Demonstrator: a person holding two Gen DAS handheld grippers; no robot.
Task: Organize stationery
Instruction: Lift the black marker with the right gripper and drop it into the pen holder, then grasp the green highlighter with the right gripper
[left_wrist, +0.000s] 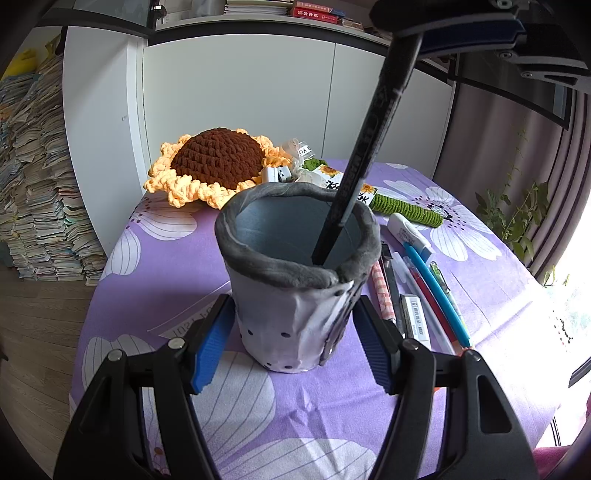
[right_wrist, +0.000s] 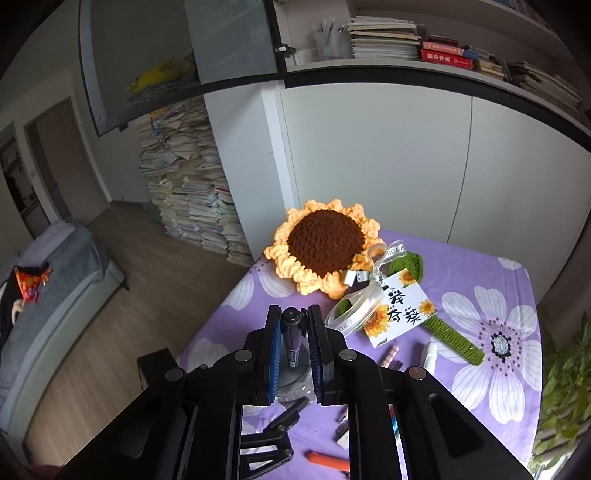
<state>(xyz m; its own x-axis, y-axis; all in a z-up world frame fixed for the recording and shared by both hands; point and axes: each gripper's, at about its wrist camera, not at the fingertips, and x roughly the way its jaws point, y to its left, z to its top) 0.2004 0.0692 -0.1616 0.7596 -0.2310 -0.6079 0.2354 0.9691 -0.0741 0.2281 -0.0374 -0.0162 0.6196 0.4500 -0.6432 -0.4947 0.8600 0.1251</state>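
Note:
A grey-rimmed, pale dotted pen cup (left_wrist: 295, 295) stands upright on the purple flowered tablecloth (left_wrist: 155, 258). My left gripper (left_wrist: 293, 343) is shut on the cup, with a blue pad against each side of its lower wall. A black pen (left_wrist: 369, 147) slants down from the upper right, its tip inside the cup. My right gripper (left_wrist: 417, 37) holds that pen by its top end. In the right wrist view the pen (right_wrist: 291, 332) sits pinched between the blue pads of my right gripper (right_wrist: 292, 332), with the cup mostly hidden below.
Several pens (left_wrist: 432, 288), an eraser (left_wrist: 415, 317) and a white correction tape (left_wrist: 406, 229) lie right of the cup. A crochet sunflower (left_wrist: 218, 162) with a green stem (left_wrist: 406, 210) lies behind it. Paper stacks (left_wrist: 37, 184) stand on the floor at left, and a plant (left_wrist: 517, 214) at right.

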